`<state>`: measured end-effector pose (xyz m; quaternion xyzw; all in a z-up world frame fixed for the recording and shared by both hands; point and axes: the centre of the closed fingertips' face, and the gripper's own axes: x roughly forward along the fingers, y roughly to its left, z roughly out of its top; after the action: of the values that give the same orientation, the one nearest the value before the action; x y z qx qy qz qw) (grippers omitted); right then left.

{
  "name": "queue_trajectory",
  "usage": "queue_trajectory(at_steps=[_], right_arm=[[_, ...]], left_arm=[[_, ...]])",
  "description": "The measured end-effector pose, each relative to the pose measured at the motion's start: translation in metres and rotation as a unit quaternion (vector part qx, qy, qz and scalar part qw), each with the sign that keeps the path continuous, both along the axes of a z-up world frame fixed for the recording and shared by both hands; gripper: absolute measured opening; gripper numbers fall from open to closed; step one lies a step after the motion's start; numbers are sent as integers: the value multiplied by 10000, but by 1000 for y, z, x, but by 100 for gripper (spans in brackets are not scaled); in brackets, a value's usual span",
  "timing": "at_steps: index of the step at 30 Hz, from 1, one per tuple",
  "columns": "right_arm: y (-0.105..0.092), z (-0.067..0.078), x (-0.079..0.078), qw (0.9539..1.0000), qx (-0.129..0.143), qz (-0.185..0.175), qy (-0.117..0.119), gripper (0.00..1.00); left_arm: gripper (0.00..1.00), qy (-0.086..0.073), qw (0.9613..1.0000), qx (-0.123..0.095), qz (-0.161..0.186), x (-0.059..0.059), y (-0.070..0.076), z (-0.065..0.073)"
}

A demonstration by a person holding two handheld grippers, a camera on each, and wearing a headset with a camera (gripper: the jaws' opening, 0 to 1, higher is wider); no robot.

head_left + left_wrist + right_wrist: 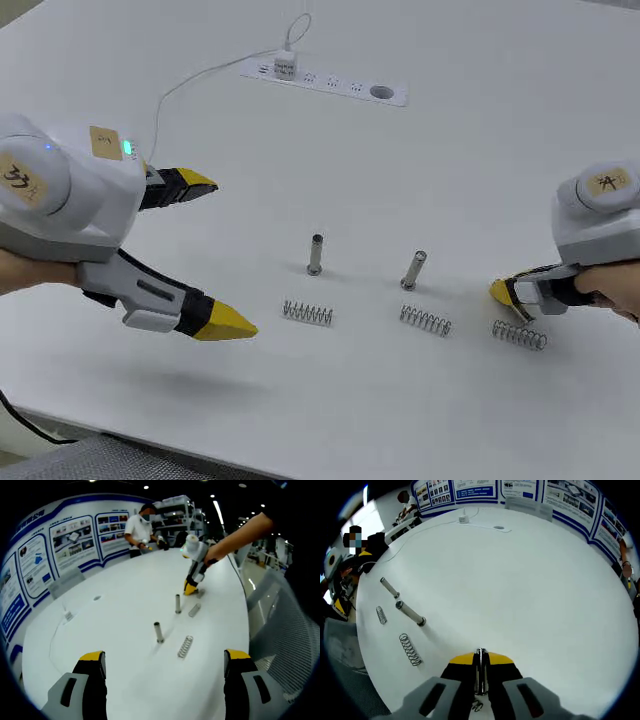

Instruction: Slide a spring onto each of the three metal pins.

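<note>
- The white left gripper [215, 250] with yellow-tipped black jaws hovers over the left of the white table [450, 160] — jaws spread wide, nothing between them.
- The right gripper [505, 293] is clenched on a slim silver metal pin [480, 675], its tips just beside the right coiled wire spring [519, 334].
- The left steel pin [315, 254] and middle steel pin [413, 270] stand on the table — the left spring [307, 313] and middle spring [425, 320] lie loose in front of them.
- A white power strip [325, 82] lies farther back.

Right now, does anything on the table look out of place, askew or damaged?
Nothing looks damaged or spilled. One oddity: the left pin and the middle pin stand on the table, but the third pin is clamped between the fingers of the right gripper.
</note>
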<state>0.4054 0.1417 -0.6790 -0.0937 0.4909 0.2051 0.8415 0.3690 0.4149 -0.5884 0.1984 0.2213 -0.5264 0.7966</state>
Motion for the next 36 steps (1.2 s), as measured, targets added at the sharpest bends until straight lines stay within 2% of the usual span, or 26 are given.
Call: queue_trajectory(at_steps=[10,27,36], right_arm=[[2,1,-5,10000,-49,39,53,8],[-6,24,-1,9985,129,-87,-526,8],[-2,34,-2,9962,267,-61,-823,8]], left_arm=[[100,-42,10000,10,2,-2,1,4],[100,-96,9999,-76,-37,0,-5,8],[100,-139,9998,-98,-35,0,-4,11]])
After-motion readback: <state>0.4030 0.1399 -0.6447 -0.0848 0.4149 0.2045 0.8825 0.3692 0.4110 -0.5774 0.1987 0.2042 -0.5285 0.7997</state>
